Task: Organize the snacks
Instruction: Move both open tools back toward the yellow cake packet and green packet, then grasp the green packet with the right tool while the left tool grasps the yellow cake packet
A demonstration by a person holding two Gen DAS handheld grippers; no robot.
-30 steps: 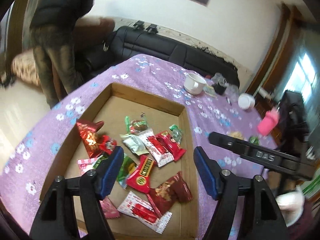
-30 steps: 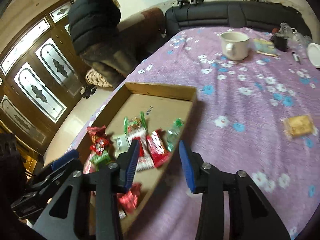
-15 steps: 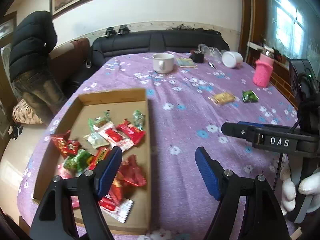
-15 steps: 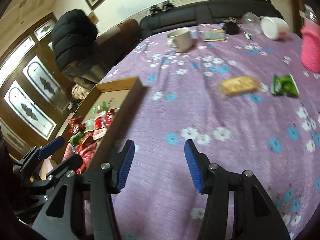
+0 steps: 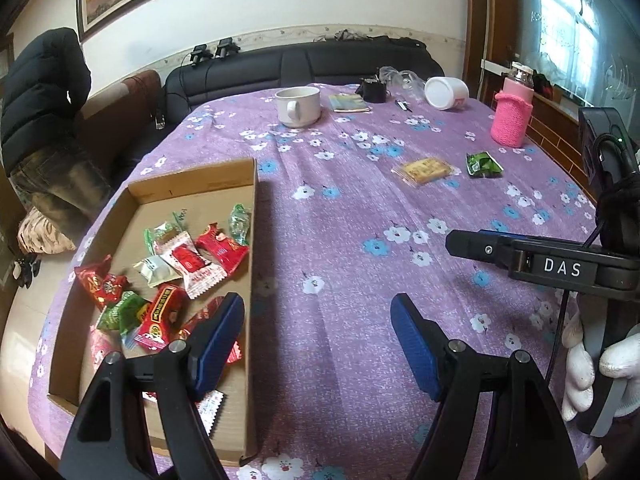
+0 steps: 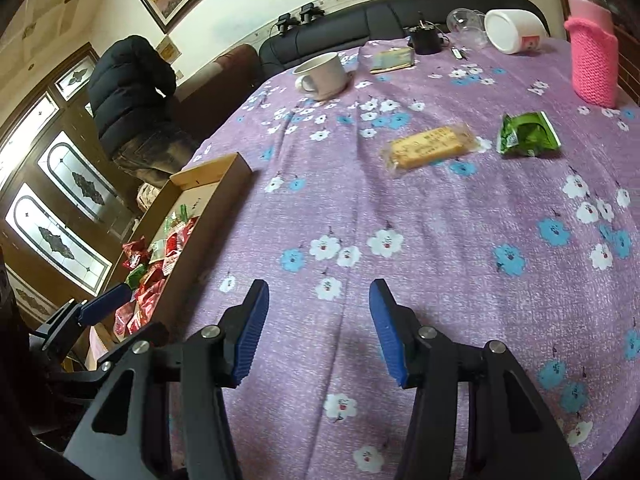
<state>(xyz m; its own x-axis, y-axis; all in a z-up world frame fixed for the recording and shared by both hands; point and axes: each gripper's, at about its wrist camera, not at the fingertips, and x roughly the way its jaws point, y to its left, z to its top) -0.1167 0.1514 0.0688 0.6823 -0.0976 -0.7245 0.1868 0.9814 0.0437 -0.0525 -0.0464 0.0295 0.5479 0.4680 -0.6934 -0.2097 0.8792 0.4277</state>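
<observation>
Most snacks (image 5: 188, 268) already sit in the box (image 5: 252, 280), just left of my left claw (image 5: 318, 344). Two are left out on the worktop (image 6: 400, 280), well ahead of my right claw (image 6: 316, 330): the biscuit (image 6: 430, 146) and the green packet (image 6: 528, 134). Both claws are apart and empty, left wider, touching nothing.

Daylight enters from the window (image 5: 560, 40) at right, which glares white; the tablecloth (image 6: 440, 220) is evenly lit with soft shadows. Fisheye curvature and dark vignetting mark the edges.
</observation>
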